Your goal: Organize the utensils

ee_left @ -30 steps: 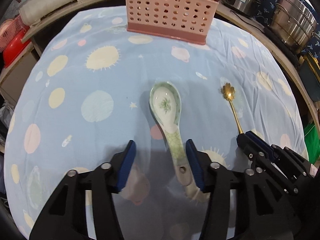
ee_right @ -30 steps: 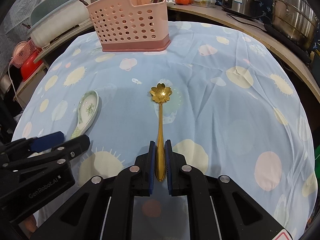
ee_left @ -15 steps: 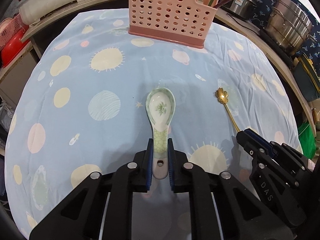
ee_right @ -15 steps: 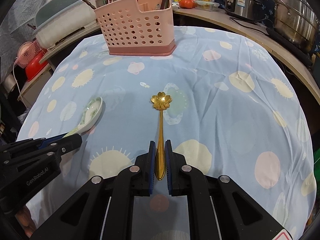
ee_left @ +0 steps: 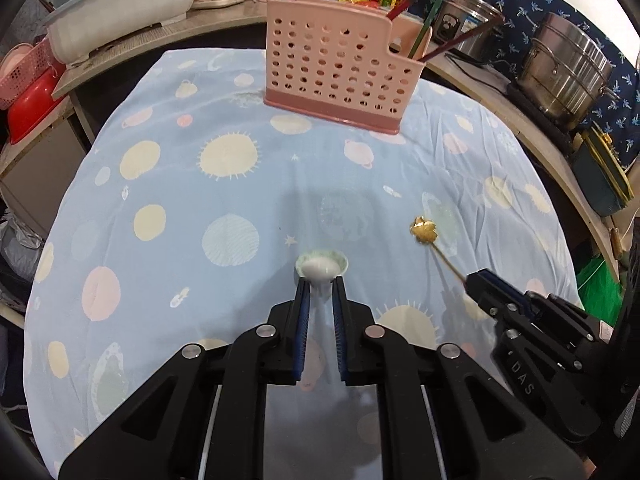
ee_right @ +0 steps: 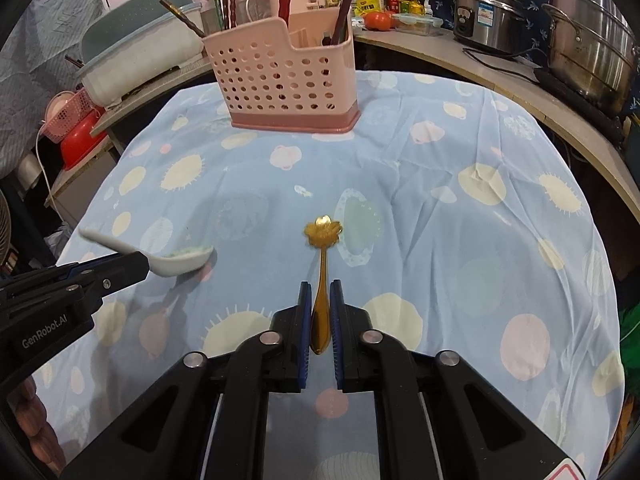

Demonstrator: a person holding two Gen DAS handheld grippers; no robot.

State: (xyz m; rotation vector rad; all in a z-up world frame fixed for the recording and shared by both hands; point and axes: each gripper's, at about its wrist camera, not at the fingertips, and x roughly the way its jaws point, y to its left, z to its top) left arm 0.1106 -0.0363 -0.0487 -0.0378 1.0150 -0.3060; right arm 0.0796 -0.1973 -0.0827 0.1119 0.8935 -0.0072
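My left gripper [ee_left: 320,286] is shut on the handle of a white and green ceramic spoon [ee_left: 321,268] and holds it lifted above the cloth; it also shows in the right wrist view [ee_right: 180,261]. My right gripper [ee_right: 320,290] is shut on the handle of a gold flower-shaped spoon [ee_right: 323,232], raised a little off the cloth; that spoon also shows in the left wrist view [ee_left: 424,230]. A pink perforated utensil holder [ee_left: 340,68] with chopsticks stands at the table's far side, seen also in the right wrist view [ee_right: 286,76].
The table wears a light blue cloth [ee_right: 460,208] with sun and planet prints. Steel pots [ee_right: 588,28] and a rice cooker [ee_right: 490,16] stand on the counter at right. A pale tub [ee_left: 120,8] and a red basin [ee_left: 28,108] are at left.
My left gripper closed on the ceramic spoon's handle and lifted it off the cloth. My right gripper, holding the gold spoon throughout, has raised it. Both views now sit higher.
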